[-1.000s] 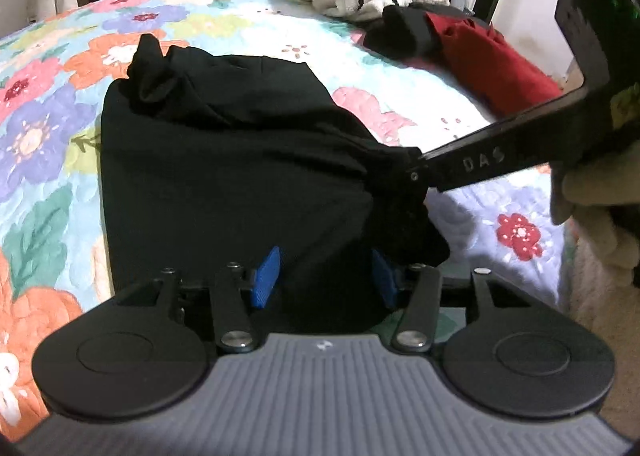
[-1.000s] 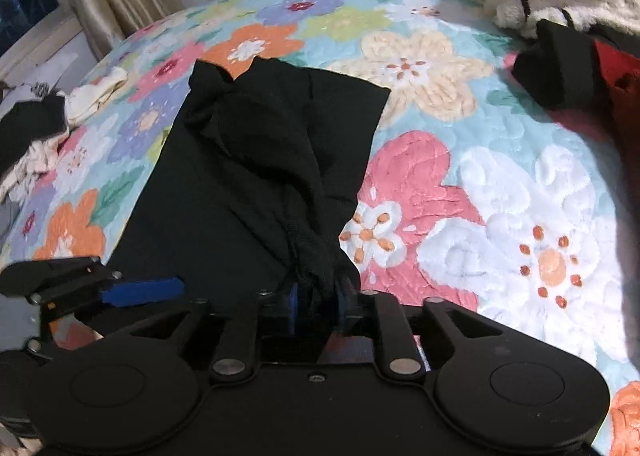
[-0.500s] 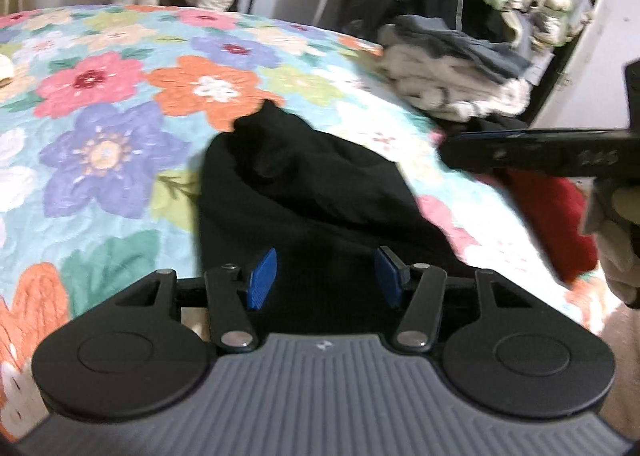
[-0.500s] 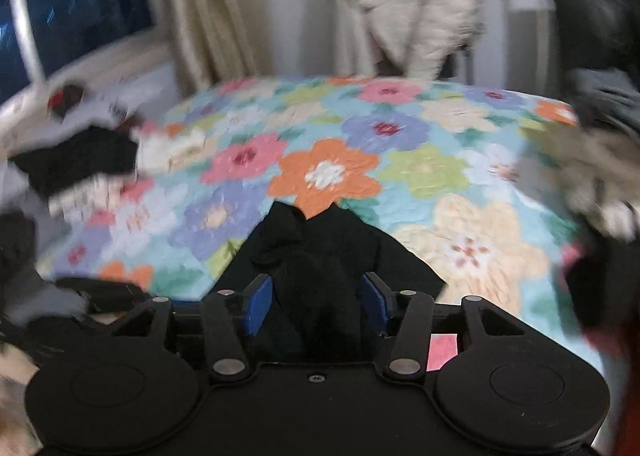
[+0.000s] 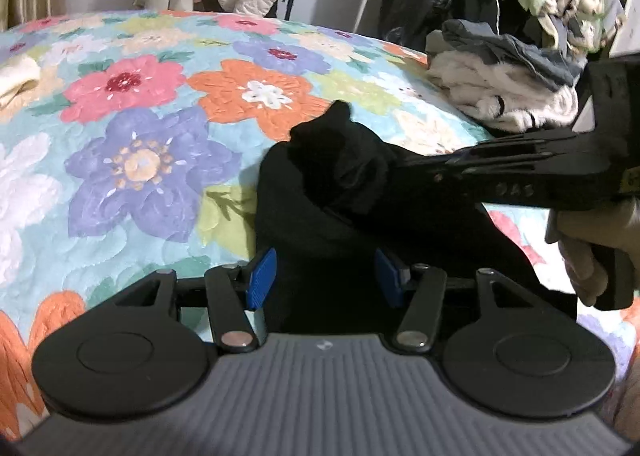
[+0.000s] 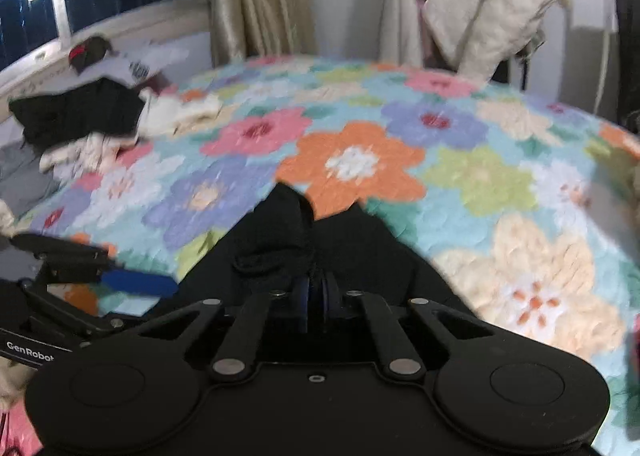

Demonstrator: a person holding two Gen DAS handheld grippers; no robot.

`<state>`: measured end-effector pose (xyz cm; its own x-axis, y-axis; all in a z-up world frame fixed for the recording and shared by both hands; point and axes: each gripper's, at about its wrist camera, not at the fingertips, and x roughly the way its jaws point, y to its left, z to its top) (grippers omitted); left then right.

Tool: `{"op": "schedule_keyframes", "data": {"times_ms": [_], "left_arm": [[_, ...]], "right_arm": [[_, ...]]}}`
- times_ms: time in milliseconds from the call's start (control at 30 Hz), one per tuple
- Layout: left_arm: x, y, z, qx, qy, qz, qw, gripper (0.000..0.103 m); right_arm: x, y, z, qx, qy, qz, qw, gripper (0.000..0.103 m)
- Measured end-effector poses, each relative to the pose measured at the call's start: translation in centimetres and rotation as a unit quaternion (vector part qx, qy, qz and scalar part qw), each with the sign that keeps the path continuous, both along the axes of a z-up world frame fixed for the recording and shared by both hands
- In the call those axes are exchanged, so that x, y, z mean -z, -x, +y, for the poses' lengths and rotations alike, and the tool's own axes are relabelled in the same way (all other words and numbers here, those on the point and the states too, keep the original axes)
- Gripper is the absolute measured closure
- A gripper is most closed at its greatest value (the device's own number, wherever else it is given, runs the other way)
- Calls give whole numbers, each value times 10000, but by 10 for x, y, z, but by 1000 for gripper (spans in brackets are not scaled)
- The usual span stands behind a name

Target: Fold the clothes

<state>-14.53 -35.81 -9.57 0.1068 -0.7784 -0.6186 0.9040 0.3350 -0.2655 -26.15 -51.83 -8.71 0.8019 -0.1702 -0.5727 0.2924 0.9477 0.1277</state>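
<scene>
On the floral quilt [image 5: 132, 160] of the bed, the black garment [image 5: 320, 192] lies bunched. The left claw [image 5: 324, 276] stands open, its blue pads on either side of the garment's near edge, not pinching it. The right claw [image 6: 316, 294] is closed on a gathered fold of the same black cloth. "GenRobot" is printed on the left tool's body, and "DAS" on the right tool's arm.

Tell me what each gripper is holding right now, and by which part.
The right gripper is shut on a bunched fold of the black garment. The left gripper is open around the garment's near edge, holding nothing.
</scene>
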Motion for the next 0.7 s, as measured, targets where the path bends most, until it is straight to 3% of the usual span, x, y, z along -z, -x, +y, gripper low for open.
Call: {"op": "schedule_keyframes", "data": {"times_ms": [233, 433, 533, 600, 667, 700], "left_arm": [[0, 0, -1, 30, 42, 14, 10000, 49], [0, 8, -3, 224, -43, -46, 9997, 46], [-1, 6, -1, 189, -87, 39, 9998, 46], [-1, 2, 1, 195, -174, 261, 9993, 42], [3, 1, 2, 251, -561, 447, 9971, 31], [4, 4, 3, 287, -760, 400, 9959, 31]], "right_arm": [[-13, 46, -50, 1160, -262, -119, 9928, 99], [17, 55, -83, 1592, -1217, 27, 9797, 95], [25, 53, -86, 1729, -1327, 80, 9759, 84], [23, 57, -85, 1839, -1316, 147, 9740, 70], [14, 66, -80, 1923, -1348, 125, 9720, 60], [9, 74, -76, 1849, -1500, 25, 9712, 48]]}}
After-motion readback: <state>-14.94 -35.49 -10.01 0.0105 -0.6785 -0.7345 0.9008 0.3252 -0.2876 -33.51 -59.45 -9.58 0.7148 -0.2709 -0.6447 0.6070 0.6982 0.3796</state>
